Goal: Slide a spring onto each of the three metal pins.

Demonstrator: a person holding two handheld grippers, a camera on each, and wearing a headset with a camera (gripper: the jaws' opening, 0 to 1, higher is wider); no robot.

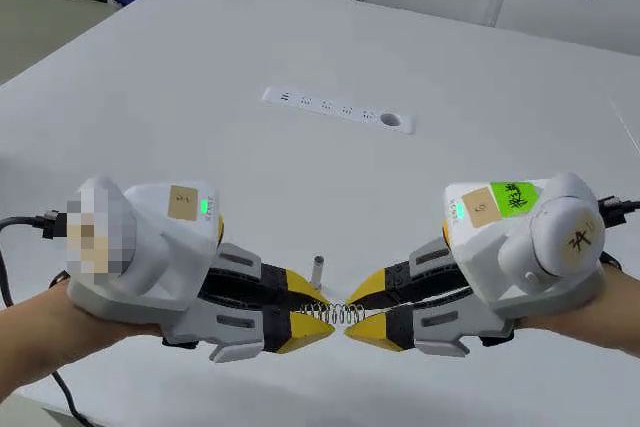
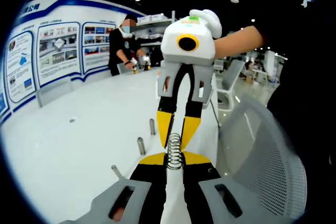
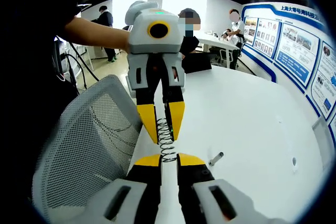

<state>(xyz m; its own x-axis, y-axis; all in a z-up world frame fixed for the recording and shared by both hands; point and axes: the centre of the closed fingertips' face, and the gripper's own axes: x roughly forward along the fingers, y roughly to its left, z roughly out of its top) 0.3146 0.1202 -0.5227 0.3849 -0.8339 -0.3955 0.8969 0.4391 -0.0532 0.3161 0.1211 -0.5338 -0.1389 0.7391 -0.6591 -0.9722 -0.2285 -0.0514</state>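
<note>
A thin coiled metal spring (image 1: pixel 336 313) stretches between the left gripper (image 1: pixel 320 314) and the right gripper (image 1: pixel 352 317). Each set of jaws is narrowed onto one end, and the yellow tips hide both ends. A short upright metal pin (image 1: pixel 317 272) stands on the white desk (image 1: pixel 200 97) just beyond the jaws.

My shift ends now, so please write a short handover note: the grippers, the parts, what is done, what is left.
Left gripper: shut on one end of the spring.
Right gripper: shut on the other end, facing the left one.
Pins: three stand on the table, all bare; the spring is held in front of them.
Done: no pin has a spring.
Left: a spring on each of the three pins.
</note>
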